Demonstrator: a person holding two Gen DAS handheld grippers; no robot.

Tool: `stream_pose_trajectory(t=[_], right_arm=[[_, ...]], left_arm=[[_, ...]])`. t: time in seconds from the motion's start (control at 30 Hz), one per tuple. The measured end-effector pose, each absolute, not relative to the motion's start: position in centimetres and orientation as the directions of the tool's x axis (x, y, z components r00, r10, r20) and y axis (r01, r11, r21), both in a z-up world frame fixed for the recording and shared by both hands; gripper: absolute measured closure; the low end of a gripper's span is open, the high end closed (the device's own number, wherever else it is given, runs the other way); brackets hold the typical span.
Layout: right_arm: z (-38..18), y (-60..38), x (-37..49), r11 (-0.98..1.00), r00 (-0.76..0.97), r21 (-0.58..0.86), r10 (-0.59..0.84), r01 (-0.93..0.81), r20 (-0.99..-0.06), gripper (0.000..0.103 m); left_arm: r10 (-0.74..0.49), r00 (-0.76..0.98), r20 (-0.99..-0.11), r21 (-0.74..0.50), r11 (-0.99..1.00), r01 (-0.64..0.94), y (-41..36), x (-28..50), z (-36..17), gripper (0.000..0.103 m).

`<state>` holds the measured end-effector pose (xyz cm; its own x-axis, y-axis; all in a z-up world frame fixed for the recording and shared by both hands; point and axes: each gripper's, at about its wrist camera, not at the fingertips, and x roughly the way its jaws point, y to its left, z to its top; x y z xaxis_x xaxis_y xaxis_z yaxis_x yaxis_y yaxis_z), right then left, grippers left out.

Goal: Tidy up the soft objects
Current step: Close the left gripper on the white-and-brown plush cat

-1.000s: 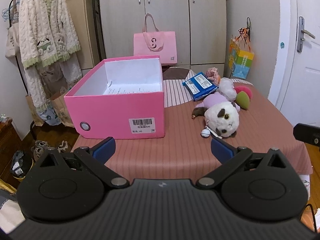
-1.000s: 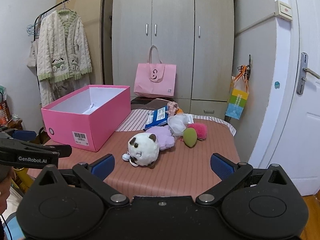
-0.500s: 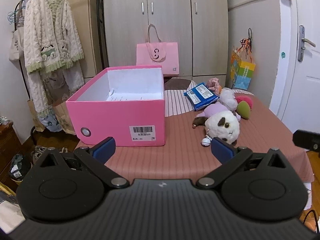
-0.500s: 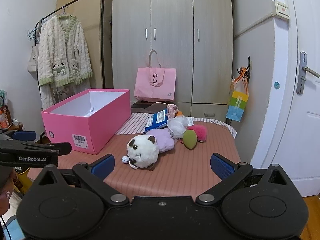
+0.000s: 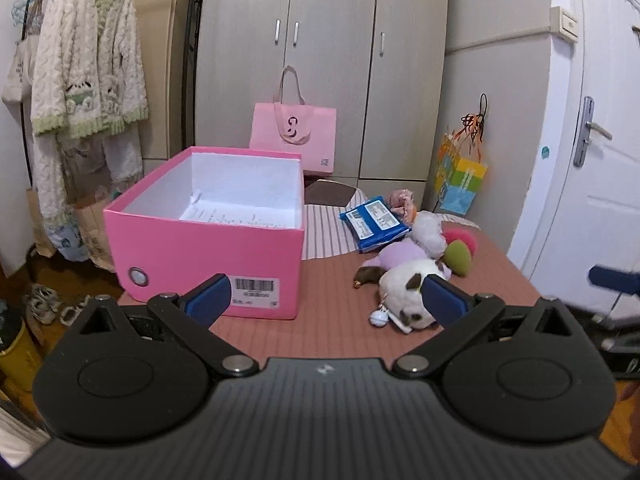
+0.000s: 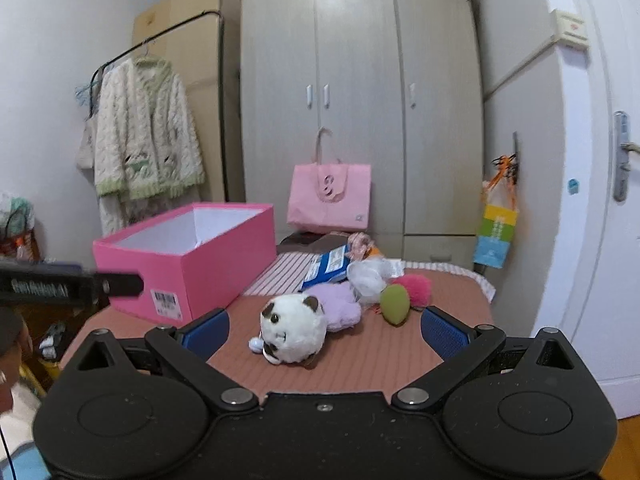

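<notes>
Right wrist view: right gripper (image 6: 324, 326) wide open, empty; panda plush (image 6: 291, 328) at 12 o'clock. Left gripper (image 5: 325, 295) likewise agape, empty. Pink box (image 5: 208, 236) apparently holding only paper; all toys unsorted.

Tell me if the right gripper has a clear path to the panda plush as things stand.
Probably yes. The right gripper is open and the panda plush lies straight ahead between its fingers on the table. Nothing stands between them; the pink box sits off to the left.
</notes>
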<state>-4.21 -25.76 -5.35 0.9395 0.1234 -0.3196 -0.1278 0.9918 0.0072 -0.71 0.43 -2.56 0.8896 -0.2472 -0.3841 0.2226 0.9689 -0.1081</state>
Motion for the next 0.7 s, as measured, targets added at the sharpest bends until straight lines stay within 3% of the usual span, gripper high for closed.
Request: stream_pose_trajectory(t=[0.2,0.37,0.7], right_arm=[[-6.8,-26.5,-1.4,0.978,0.904,0.072,0.208,-0.196,-0.372,0.003],[-8.7,-25.8,1.0,0.963,0.873,0.055,0.263,-0.264,-0.411,0.008],[-12.6,-24.2,6.1,0.927,0.846,-0.013,0.336,-0.374,-0.414,0.016]], left_arm=[[-0.351,0.861,-0.368,-0.213,0.933,0.289,-0.1,1.8,-3.5,0.001],[-0.382,0.842,-0.381,-0.200,0.923,0.329,-2.2,3.8,-4.7,0.003],[-0.465,0.766,-0.443,-0.203,0.885,0.419,-6.7,8.1,-7.5,0.021]])
